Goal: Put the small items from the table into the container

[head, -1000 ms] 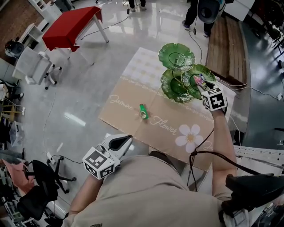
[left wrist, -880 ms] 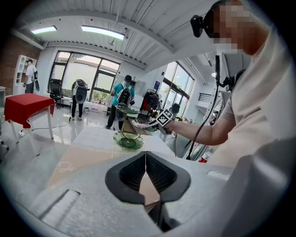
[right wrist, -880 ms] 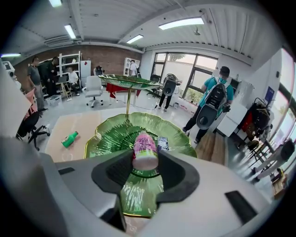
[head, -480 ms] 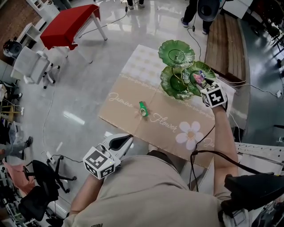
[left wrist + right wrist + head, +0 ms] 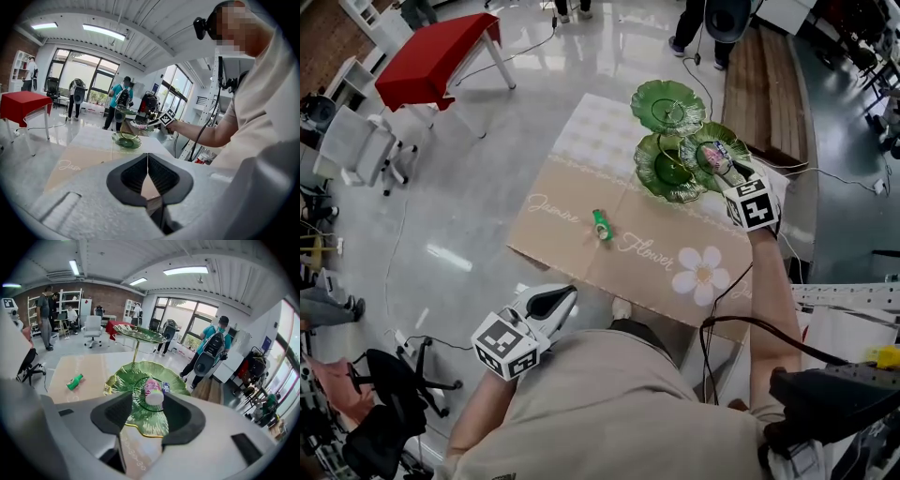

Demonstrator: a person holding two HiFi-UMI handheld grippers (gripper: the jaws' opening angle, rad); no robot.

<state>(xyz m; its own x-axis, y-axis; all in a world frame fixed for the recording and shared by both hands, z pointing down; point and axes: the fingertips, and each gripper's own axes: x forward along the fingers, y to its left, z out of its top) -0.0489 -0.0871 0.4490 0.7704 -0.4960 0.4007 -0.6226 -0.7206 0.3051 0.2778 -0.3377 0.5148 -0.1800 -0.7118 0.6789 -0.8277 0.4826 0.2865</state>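
A three-dish green leaf stand (image 5: 673,167) is the container on the tan tablecloth. A pink-and-white small bottle (image 5: 153,391) lies on its lower right dish (image 5: 140,416), beside a small blue item (image 5: 166,386). My right gripper (image 5: 147,416) hovers just in front of that dish, its jaws opening; the bottle lies beyond the pads, untouched. In the head view the right gripper (image 5: 729,176) is at the dish's near rim. A small green bottle (image 5: 601,225) lies mid-cloth. My left gripper (image 5: 551,302) is shut and empty, off the table's near edge.
The tablecloth (image 5: 656,272) has flower print and script lettering. A red table (image 5: 431,58) and white chairs (image 5: 356,145) stand far left on the floor. Cables run over the floor by a wooden bench (image 5: 764,94). People stand at the back.
My right gripper's jaws have spread wider and it has drawn slightly back and up from the dish, leaving the pink bottle lying there. The left gripper has stayed put.
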